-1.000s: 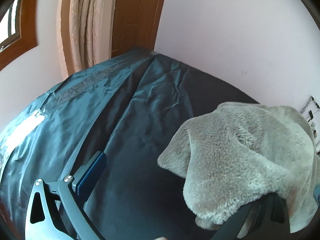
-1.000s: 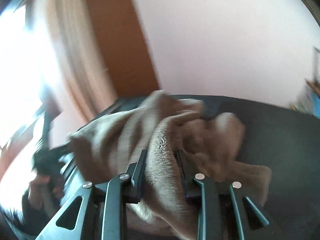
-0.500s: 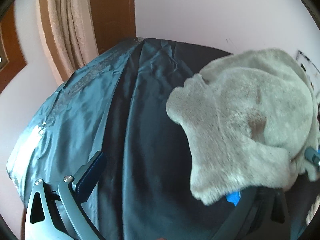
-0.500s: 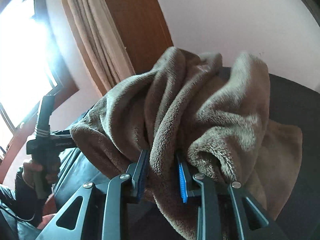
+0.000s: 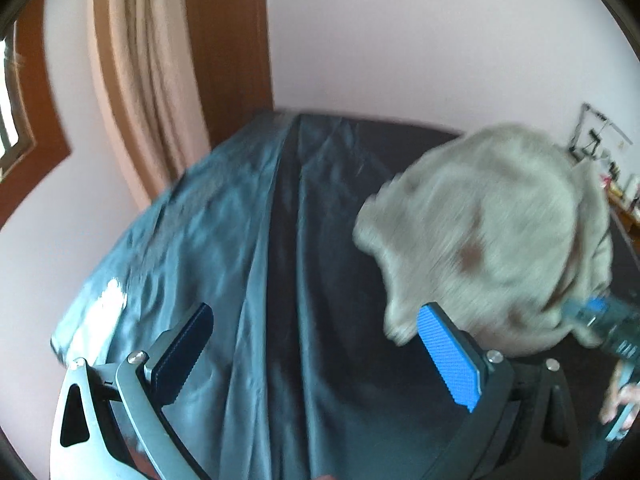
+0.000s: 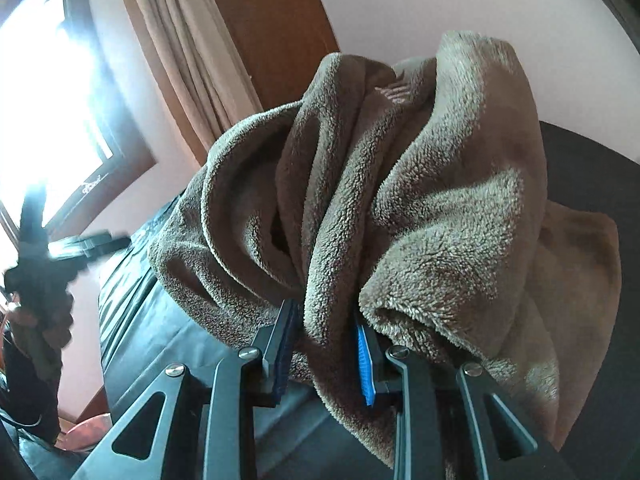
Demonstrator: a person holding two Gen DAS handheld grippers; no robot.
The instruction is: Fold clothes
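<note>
My right gripper (image 6: pixel 326 354) has its two jaws pressed in on a thick fold of the fuzzy brown-grey garment (image 6: pixel 400 184), so the jaws stand only a little apart with the soft cloth squeezed between them. The garment is bunched up in deep rolls and folds above my right gripper, and part of it hangs down past the jaws on the near side. On its far right side a flatter flap of it lies on the dark blue sheet (image 6: pixel 168 328) that covers the bed. My left gripper (image 5: pixel 316 354) has its jaws wide apart and there is nothing between them, only the shiny dark blue sheet (image 5: pixel 224 248) below. From my left gripper the garment (image 5: pixel 492 236) looks like a pale fuzzy lump to the right, a bit blurry, with a small darker spot on it. It is near the right finger of my left gripper, but I cannot tell if they touch. The blue tip of my right gripper (image 5: pixel 608 320) shows at the lower right side of the lump, with a bit of my hand (image 5: pixel 618 404) under it. Far off on the left there is a cream curtain (image 5: pixel 148 72) next to a brown wooden panel (image 5: pixel 228 48), and a plain pale wall (image 5: pixel 420 40) behind the bed. A bright window (image 6: pixel 44 96) is on the far left in my right gripper's view, and there my left gripper (image 6: pixel 48 252) looks dark against the light.
</note>
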